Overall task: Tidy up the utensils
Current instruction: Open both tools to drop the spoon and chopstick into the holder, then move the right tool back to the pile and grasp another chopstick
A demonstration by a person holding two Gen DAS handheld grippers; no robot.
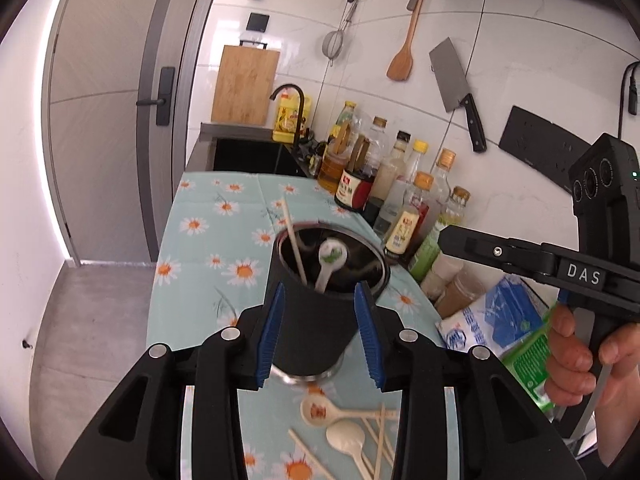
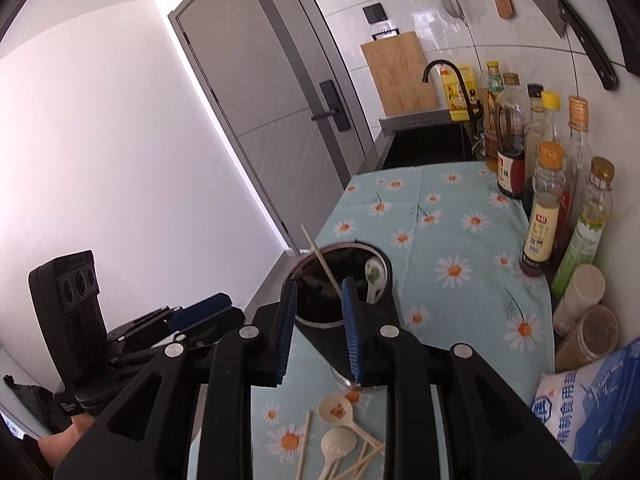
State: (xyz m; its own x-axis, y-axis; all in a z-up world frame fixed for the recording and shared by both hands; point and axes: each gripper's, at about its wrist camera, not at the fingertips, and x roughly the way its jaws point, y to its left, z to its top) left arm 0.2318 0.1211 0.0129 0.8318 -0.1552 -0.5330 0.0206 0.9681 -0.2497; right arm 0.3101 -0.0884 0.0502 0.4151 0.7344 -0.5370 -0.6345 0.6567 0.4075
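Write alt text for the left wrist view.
The left gripper, jaws apart, frames a black utensil holder on a daisy-print tablecloth; the holder contains a white spoon and a chopstick. More spoons and chopsticks lie loose in front, and the right gripper enters from the right.

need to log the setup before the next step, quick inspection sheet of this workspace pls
surface: counter under a daisy-print cloth
job's things: black utensil holder holding one chopstick and a white spoon; loose spoons and chopsticks lying in front of it
clutter: condiment bottles, spice jars, salt bag along the wall
grippers: left hand-held gripper open around the holder; right hand-held gripper open, nothing held
cables: cord on wall
surroundings: sink, cutting board, cleaver, door
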